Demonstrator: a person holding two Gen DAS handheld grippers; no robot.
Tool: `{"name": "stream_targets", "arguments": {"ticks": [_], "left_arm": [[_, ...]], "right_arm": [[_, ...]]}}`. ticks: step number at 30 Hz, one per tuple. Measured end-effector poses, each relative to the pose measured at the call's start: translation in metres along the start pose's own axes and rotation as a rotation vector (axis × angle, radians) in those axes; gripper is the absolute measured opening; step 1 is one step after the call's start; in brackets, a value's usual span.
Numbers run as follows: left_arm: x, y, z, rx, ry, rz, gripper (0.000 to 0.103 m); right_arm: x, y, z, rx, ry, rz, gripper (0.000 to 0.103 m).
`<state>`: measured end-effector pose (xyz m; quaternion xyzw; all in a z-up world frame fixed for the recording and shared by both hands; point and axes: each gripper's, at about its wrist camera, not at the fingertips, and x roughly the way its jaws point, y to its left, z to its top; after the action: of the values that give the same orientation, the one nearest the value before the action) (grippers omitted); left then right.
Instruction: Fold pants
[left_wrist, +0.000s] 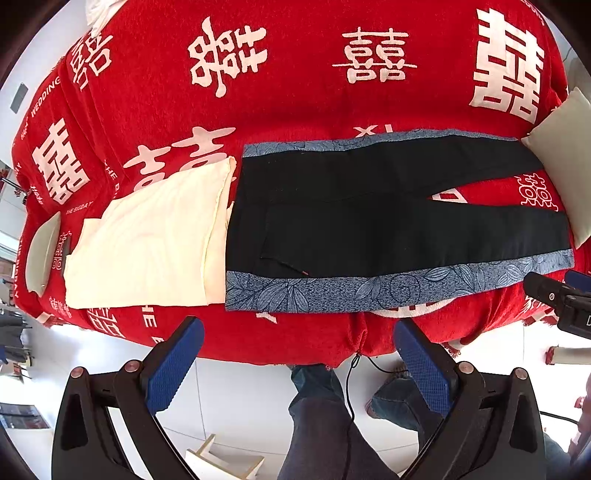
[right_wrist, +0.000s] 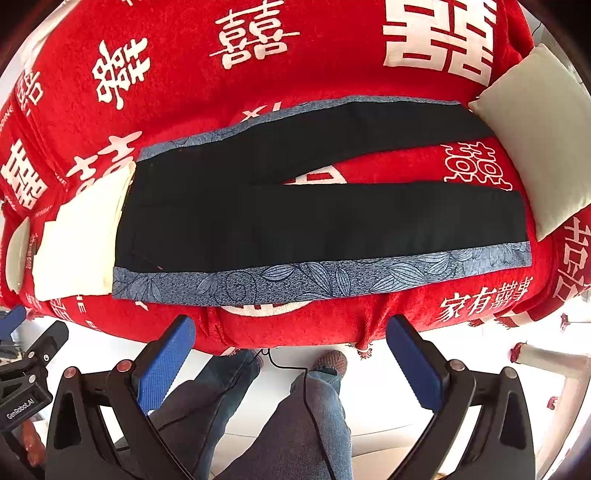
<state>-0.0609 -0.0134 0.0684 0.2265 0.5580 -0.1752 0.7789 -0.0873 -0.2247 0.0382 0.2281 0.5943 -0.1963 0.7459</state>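
Pants: the black pants (left_wrist: 388, 221) with blue leafy side bands lie flat on the red blanket (left_wrist: 295, 92), legs apart.
Left gripper (left_wrist: 299, 350): spread wide, holding nothing, near the blanket's front edge.
Right gripper (right_wrist: 291, 347): also spread wide and empty.
Risk: a pinch could catch the blanket too.
Risk: the cream folded cloth (left_wrist: 147, 240) touches the waist and might get dragged.

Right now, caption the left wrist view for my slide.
Open left gripper facing black pants spread on a red blanket.
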Motion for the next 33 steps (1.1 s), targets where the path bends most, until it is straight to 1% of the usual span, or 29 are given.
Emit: {"name": "stream_targets", "arguments": {"ticks": [9,15,18,19,20,21,22,23,27,29,30,32,33], "left_arm": [[-0.001,-0.012,-0.003,-0.011,0.005,0.006,0.103],[0.000,-0.023,-0.014,-0.048,0.034,-0.001,0.103],[-0.001,-0.023,-0.019,-0.088,0.029,-0.020,0.103],[-0.001,-0.021,-0.020,-0.109,0.028,-0.036,0.103],[0.001,-0.015,-0.020,-0.146,0.030,-0.068,0.103],[0.004,-0.011,-0.021,-0.174,0.036,-0.092,0.103],[0.008,-0.004,-0.022,-0.207,0.044,-0.116,0.103],[0.012,0.000,-0.022,-0.234,0.053,-0.133,0.103],[0.045,0.028,-0.028,-0.352,0.083,-0.206,0.103],[0.071,0.036,-0.031,-0.379,0.088,-0.253,0.103],[0.083,0.038,-0.032,-0.384,0.094,-0.261,0.103],[0.114,0.041,-0.036,-0.391,0.111,-0.284,0.103],[0.125,0.042,-0.037,-0.396,0.117,-0.296,0.103]], "right_arm": [[0.002,-0.010,0.000,-0.011,0.002,0.005,0.103],[0.002,-0.019,-0.001,-0.043,0.019,-0.004,0.103],[0.005,-0.026,-0.002,-0.026,0.047,0.019,0.103],[0.007,-0.029,-0.002,-0.013,0.059,0.039,0.103],[0.009,-0.031,-0.003,0.000,0.067,0.059,0.103],[0.011,-0.035,-0.003,0.027,0.078,0.109,0.103],[0.012,-0.036,-0.004,0.045,0.084,0.140,0.103],[0.016,-0.039,-0.004,0.081,0.100,0.202,0.103],[0.039,-0.036,-0.009,0.184,0.154,0.410,0.103],[0.057,-0.025,-0.011,0.191,0.157,0.465,0.103],[0.067,-0.019,-0.013,0.190,0.158,0.482,0.101],[0.093,-0.006,-0.018,0.210,0.185,0.522,0.094],[0.111,0.001,-0.021,0.232,0.211,0.560,0.085]]}}
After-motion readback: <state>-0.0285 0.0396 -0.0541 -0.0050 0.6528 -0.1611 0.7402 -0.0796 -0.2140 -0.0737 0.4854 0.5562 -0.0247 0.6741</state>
